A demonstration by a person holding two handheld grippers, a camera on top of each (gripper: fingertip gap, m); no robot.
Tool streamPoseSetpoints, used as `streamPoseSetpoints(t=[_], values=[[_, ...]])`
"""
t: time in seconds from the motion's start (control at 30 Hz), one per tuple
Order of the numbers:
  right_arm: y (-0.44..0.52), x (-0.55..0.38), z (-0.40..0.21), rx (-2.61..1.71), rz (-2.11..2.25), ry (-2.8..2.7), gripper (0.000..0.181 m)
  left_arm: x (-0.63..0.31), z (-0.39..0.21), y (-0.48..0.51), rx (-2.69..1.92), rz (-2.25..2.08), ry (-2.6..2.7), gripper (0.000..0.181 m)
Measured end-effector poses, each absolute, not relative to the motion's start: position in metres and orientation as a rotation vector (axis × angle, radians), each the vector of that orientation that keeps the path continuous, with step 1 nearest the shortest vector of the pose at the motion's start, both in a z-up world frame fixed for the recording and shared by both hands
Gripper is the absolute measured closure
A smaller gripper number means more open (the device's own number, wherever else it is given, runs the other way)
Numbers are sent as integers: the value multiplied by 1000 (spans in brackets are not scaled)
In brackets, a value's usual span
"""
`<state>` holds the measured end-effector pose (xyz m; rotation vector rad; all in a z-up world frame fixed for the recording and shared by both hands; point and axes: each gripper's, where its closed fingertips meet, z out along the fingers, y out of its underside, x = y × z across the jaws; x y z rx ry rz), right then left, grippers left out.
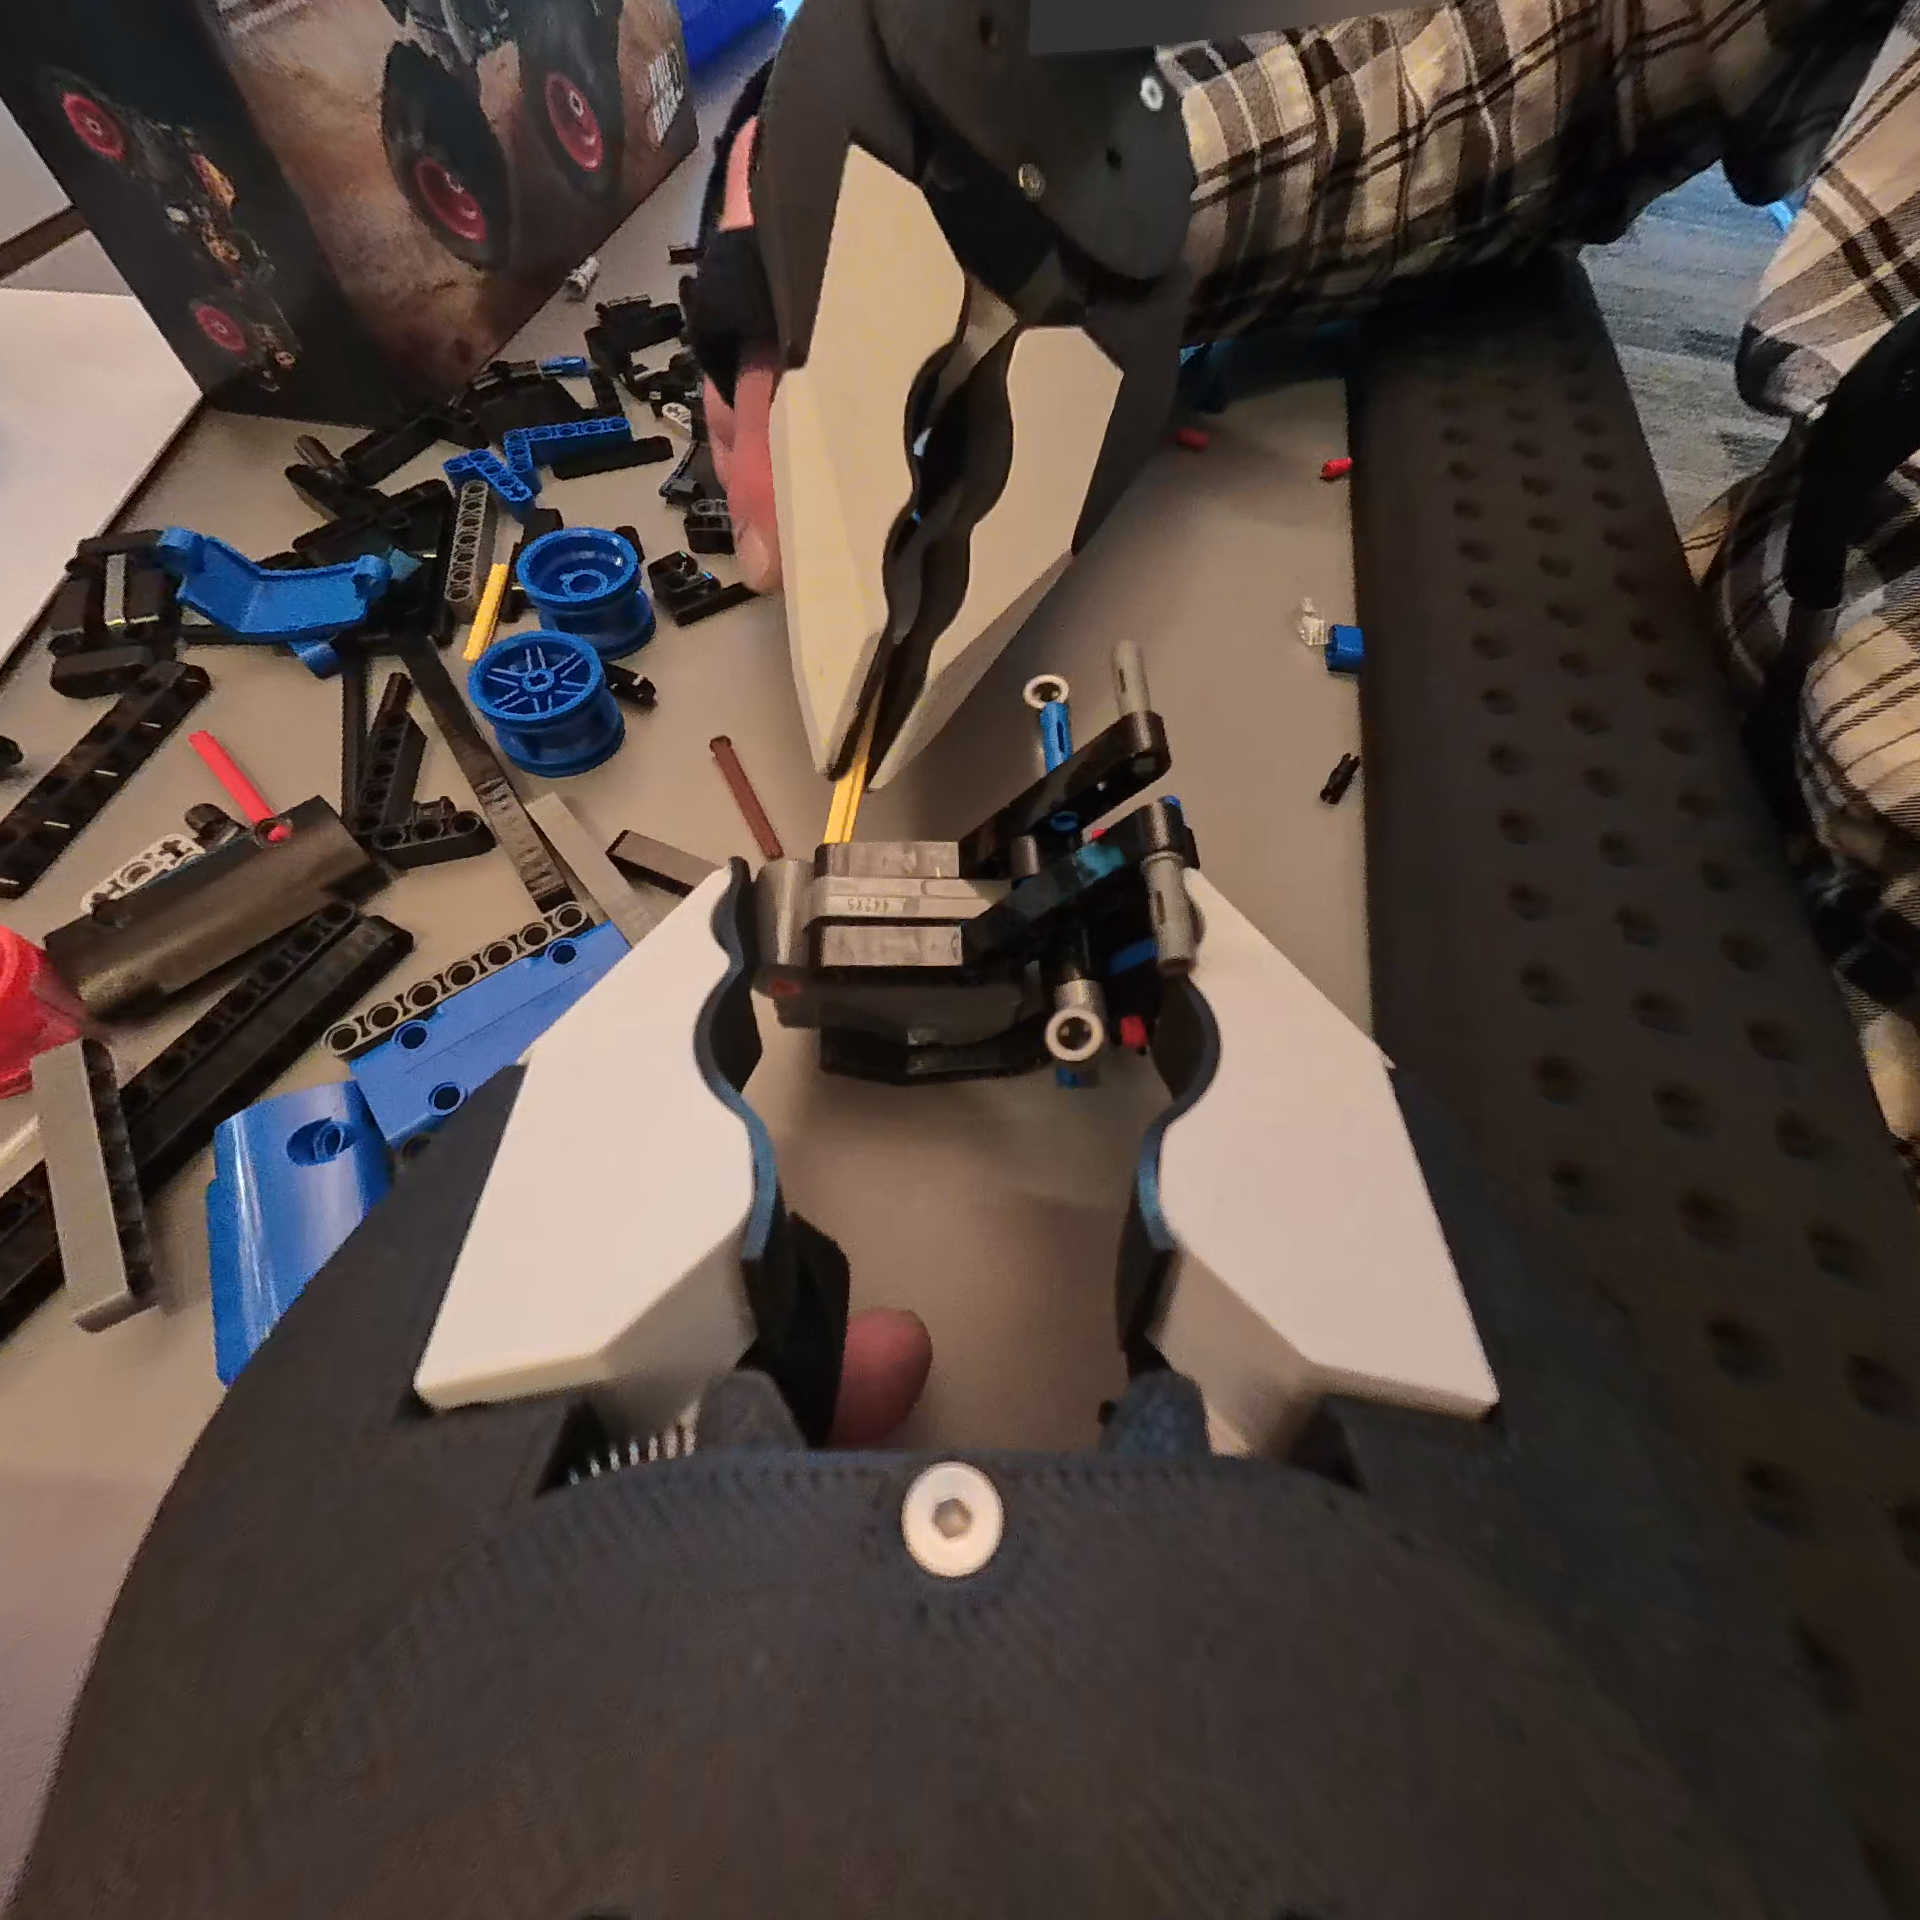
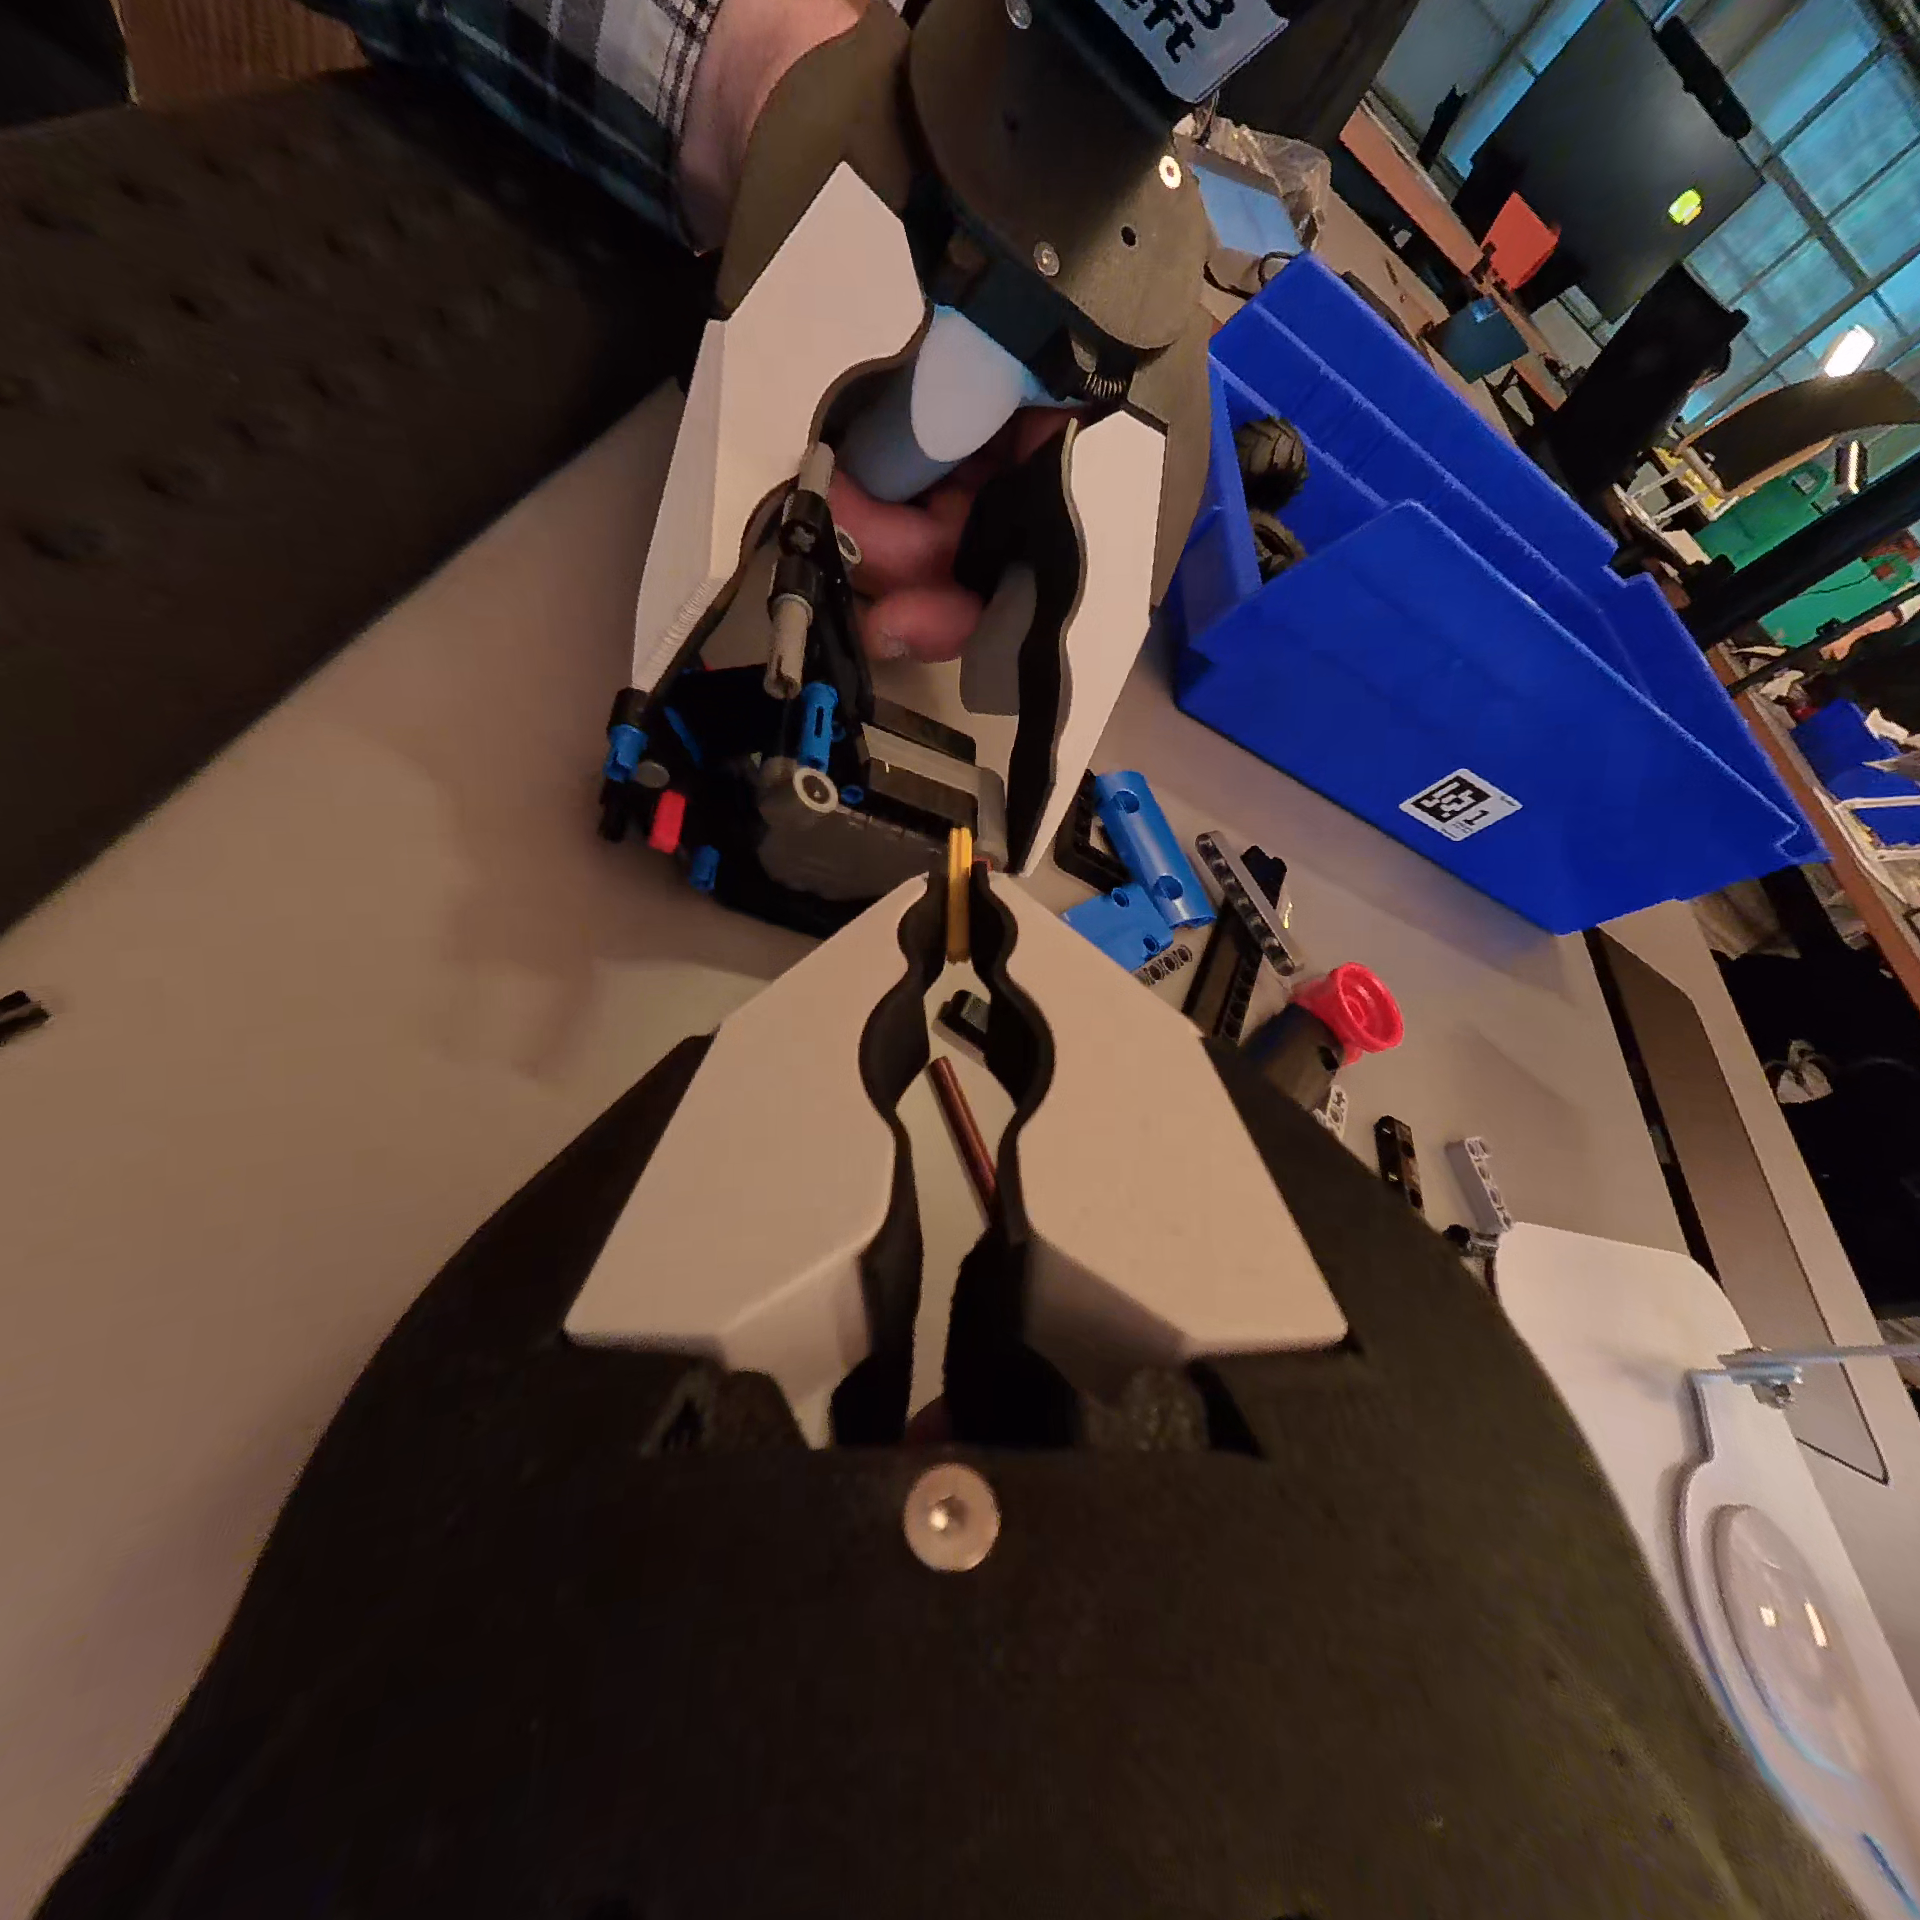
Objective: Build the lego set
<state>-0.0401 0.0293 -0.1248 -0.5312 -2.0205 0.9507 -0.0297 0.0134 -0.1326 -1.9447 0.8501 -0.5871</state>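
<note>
Left wrist view runs from a litter of loose black, grey and blue plastic building beams [image 1: 416,997] at nine o'clock on the grey worktop [image 1: 1226,582], past two blue plastic wheel rims [image 1: 545,691] at ten o'clock, to the black-and-grey partly built brick assembly [image 1: 935,935] at centre. The left tool [image 1: 961,930] clamps that assembly between its white fingers, resting on the worktop. Above it, at twelve o'clock, the right tool [image 1: 850,769] pinches a thin yellow plastic axle rod [image 1: 842,810], whose lower end meets the assembly's top edge. A dark perforated mat [image 1: 1621,831] lies at three o'clock.

Right wrist view shows the right tool [image 2: 958,883] closed on the yellow rod [image 2: 958,894], with the assembly [image 2: 831,800] just beyond at twelve o'clock, and blue plastic storage bins [image 2: 1455,665] at two o'clock.
</note>
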Motion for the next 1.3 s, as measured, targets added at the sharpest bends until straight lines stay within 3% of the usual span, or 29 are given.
streamPoseSetpoints(t=[0.63, 0.7, 0.9, 1.03, 1.3], values=[[15, -39, -124, -433, 1006, -2049, 178, -23, -137, 8, -1965, -664, 917, 103], [10, -39, -123, -418, 1005, -2048, 178, -16, -137, 5, -1941, -685, 970, 110], [8, -35, -122, -421, 1028, -2061, 178, -3, -140, 7, -1944, -691, 1011, 102], [6, -31, -122, -429, 1057, -2087, 178, -4, -138, 10, -1939, -638, 1028, 85], [12, -32, -123, -496, 1084, -2088, 178, -24, -123, 13, -2013, -542, 942, 91]])
